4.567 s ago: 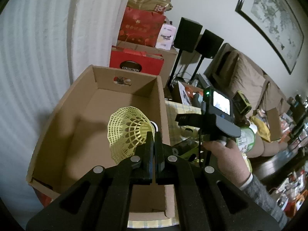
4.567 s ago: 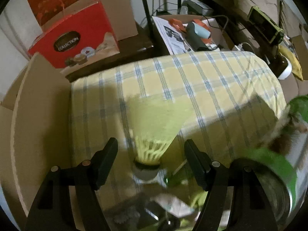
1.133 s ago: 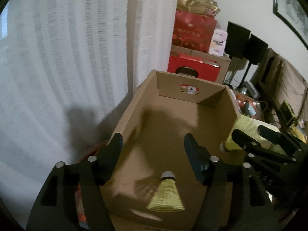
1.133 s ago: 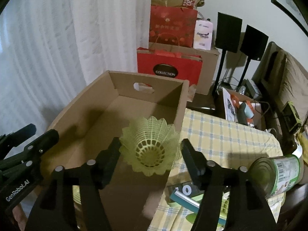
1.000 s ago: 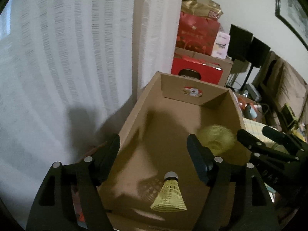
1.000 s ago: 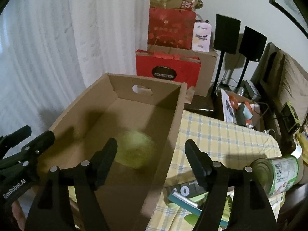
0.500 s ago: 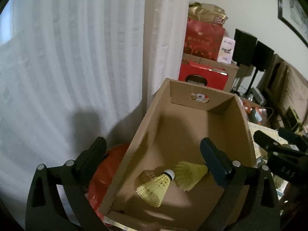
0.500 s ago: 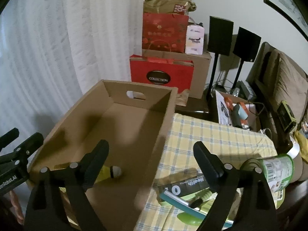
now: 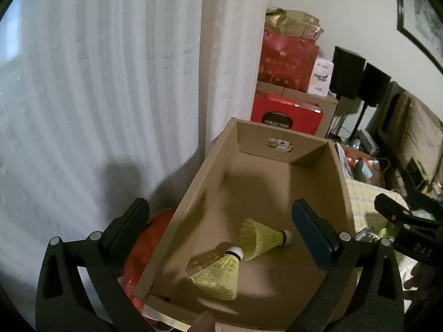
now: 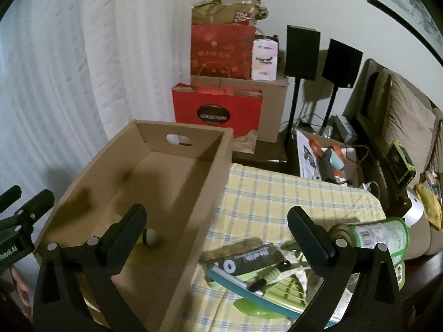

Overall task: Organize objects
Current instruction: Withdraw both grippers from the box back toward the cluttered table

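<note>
Both claws have just been opening and now stand fully spread with nothing between the jaws. The left claw [image 9: 221,227] hangs above the cardboard box [image 9: 342,182], pointing down into it. Two yellow shuttlecocks lie on the box floor: the near shuttlecock [image 9: 218,276] with its cork toward the far wall, and the far shuttlecock [image 9: 260,236] with its cork to the right; the two touch or nearly touch. The right claw [image 10: 217,228] hangs over the box's right wall, beside the counter with the checked cloth [image 10: 277,193].

Step in hand: release complete; both shuttlecocks are deposited. Remaining on the counter: a green-labelled can [image 10: 379,235] lying on its side and a pile of packaged items [image 10: 249,260]. The next move likely calls for swinging the right claw over the can or the pile and descending with jaws spread.
</note>
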